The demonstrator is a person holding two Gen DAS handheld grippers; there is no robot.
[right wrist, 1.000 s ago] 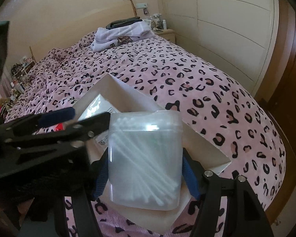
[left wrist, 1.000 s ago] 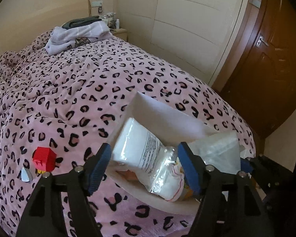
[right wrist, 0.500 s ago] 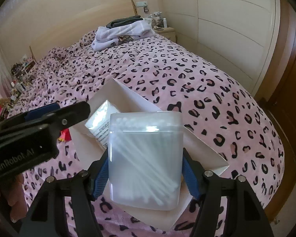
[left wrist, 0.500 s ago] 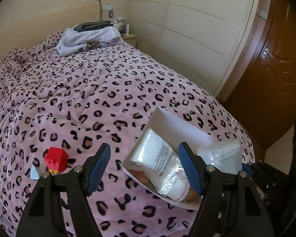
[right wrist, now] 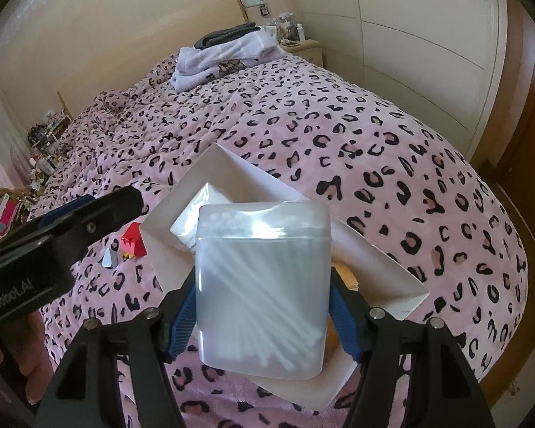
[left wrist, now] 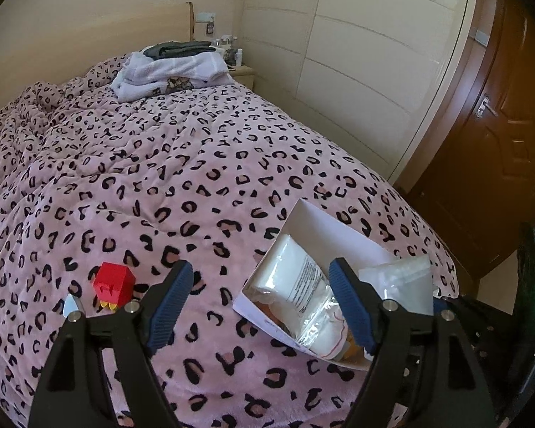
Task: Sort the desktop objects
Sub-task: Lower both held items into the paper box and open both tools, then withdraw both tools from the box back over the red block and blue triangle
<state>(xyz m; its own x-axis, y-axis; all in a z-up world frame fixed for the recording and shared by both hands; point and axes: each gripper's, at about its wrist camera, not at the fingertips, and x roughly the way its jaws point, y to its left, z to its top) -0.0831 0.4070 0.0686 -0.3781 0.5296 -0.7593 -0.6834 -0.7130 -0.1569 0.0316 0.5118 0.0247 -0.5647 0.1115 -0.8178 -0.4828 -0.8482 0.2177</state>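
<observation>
A white open box (left wrist: 339, 230) (right wrist: 374, 267) lies on the pink leopard-print bedspread and holds a clear bag of white material (left wrist: 296, 281) (right wrist: 192, 214). My right gripper (right wrist: 262, 306) is shut on a translucent box of cotton swabs (right wrist: 264, 281) and holds it over the white box; the swab box also shows in the left wrist view (left wrist: 403, 285). My left gripper (left wrist: 260, 306) is open and empty, above the bedspread just left of the white box. A red toy block (left wrist: 113, 285) (right wrist: 133, 240) and a small silver piece (left wrist: 69, 306) (right wrist: 108, 258) lie to the left.
Folded towels and dark clothes (left wrist: 171, 67) (right wrist: 224, 53) sit at the far end of the bed. A nightstand (left wrist: 244, 73) with small bottles stands behind. White wardrobe panels and a brown door (left wrist: 499, 149) are on the right. Cluttered shelves (right wrist: 42, 142) are at the far left.
My left gripper has drawn back and to the left, away from over the white box. My right gripper still holds the cotton swab box over the white box, nearly unmoved.
</observation>
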